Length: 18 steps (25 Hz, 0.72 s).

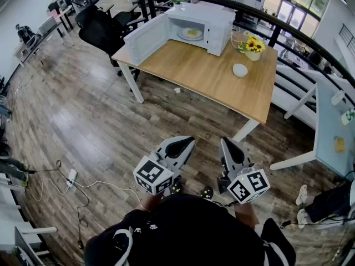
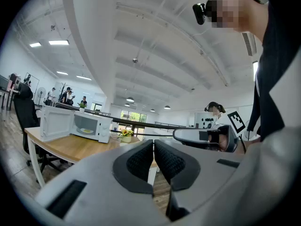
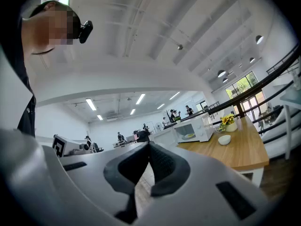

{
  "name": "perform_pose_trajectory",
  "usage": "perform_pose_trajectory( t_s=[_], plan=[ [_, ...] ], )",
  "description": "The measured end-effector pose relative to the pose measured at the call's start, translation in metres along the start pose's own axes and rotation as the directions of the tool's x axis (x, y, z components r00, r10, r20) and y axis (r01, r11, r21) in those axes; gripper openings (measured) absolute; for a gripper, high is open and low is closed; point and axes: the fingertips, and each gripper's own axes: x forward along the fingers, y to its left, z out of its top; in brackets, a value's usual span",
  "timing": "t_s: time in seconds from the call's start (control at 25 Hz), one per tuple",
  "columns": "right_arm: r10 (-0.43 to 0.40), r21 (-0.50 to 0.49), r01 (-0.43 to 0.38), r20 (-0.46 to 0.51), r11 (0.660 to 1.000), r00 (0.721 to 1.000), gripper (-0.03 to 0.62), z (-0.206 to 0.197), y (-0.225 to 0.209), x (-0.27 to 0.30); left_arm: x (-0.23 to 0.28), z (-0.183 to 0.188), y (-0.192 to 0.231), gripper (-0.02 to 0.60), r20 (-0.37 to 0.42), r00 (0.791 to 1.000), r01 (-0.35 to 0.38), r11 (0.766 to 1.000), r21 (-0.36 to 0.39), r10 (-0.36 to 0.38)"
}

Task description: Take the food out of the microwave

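Yeah, no readable text, brand or numbers anywhere, not even on the white boxy microwave (image 1: 199,11). The white marker cubes (image 1: 153,175) only show black square patterns.

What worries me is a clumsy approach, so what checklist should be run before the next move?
1. Door of the microwave open: ok.
2. Visible inside, the plate with food: ok.
3. Empty left gripper, jaws together: ok.
4. Empty right gripper, jaws together: ok.
5. Both grippers near the microwave: not ok, they hang over the floor, short of the table.
6. The white bowl and flower vase clear of the door side: ok.
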Motion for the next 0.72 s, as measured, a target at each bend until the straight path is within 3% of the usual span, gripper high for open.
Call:
perform_pose_trajectory(
  t_s=[0.72],
  plan=[
    [-0.017,0.047,0.016,0.012,0.999,1.0,0.0,-0.004,0.017,0.008,-0.024,0.007,0.013,0.017,0.032,0.999,-0.001,1.0,-0.009,0.001]
  ],
)
